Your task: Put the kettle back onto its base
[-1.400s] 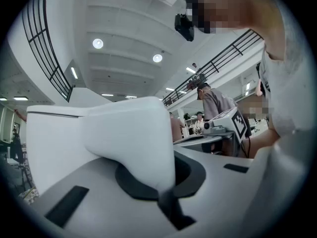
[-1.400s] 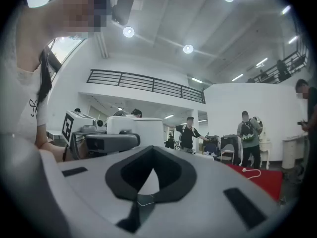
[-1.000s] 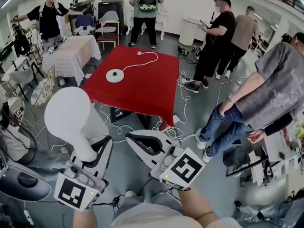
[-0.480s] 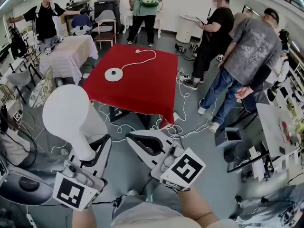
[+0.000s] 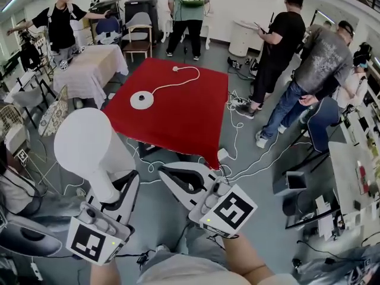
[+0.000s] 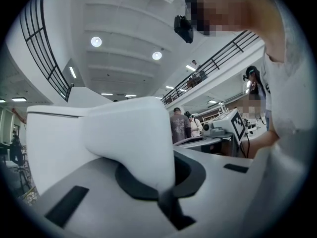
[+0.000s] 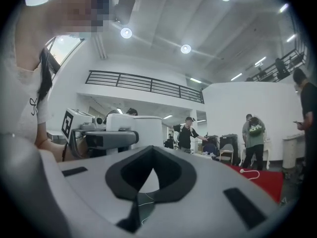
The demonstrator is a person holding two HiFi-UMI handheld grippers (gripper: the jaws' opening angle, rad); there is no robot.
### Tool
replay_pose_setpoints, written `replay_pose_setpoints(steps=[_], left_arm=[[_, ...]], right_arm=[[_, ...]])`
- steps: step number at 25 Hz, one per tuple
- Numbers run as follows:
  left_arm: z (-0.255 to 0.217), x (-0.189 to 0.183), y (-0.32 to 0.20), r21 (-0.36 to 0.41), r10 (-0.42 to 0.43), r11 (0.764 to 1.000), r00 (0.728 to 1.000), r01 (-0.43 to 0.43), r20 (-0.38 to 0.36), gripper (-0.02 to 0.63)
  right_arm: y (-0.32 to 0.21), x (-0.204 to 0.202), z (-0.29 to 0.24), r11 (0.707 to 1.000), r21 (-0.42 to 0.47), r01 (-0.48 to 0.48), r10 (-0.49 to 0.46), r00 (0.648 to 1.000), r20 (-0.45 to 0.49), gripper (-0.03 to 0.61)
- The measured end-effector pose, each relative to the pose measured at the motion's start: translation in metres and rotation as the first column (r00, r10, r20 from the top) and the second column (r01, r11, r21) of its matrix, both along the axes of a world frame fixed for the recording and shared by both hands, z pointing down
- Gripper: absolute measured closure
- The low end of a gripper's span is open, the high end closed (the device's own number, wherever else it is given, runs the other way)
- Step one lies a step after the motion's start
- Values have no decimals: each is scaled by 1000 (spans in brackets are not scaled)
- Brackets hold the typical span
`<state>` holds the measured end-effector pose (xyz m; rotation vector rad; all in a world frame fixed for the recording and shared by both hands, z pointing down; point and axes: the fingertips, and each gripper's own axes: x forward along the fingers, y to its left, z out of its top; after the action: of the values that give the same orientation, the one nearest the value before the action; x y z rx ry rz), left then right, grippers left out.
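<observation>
Head view, lower left: left tool (image 5: 122,186) is clamped narrow on the handle of the white kettle (image 5: 83,141), which is carried off the floor. Lower centre: right tool (image 5: 172,174) has its jaws together with nothing between them. Beyond lies the red desk (image 5: 190,117), with the round base (image 5: 142,100) on its left part. Since a second ago the grey-shirted bystander (image 5: 320,55) has moved from right foreground to upper right, and the base sits slightly lower in frame. Judgement: the approach is open, but the kettle is well apart from the base.
</observation>
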<state>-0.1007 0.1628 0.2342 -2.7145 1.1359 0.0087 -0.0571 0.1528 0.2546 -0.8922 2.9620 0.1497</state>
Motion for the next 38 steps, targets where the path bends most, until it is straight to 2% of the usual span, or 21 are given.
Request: replay_pose_setpoints(steps=[7,13,17,23,28,38], left_arm=[[-10,50,-54,29,-88,996,996,89,-20,606],[-16,85,-83,37,-160,986,986,161,-42,606],[-17,101,-97,21,-188,982,981,189,-45,606],[-13,108,-120,9,-204,979,979,204,-14,606],[-7,110,-149,4,-180,984,984,180,-3,606],[11,83,-245,-7,-132,991,991,131,-22,606]], right_arm=[[-54,48,-12,994,33,100,-100,995,-17,572],[-80,87,-11,984,36,176,-174,984,-40,571],[-95,103,-9,979,18,201,-201,980,-9,572],[-118,113,-8,977,4,214,-214,976,26,572],[-149,115,-9,981,11,193,-193,981,31,571],[-239,85,4,985,-12,171,-171,985,23,571]])
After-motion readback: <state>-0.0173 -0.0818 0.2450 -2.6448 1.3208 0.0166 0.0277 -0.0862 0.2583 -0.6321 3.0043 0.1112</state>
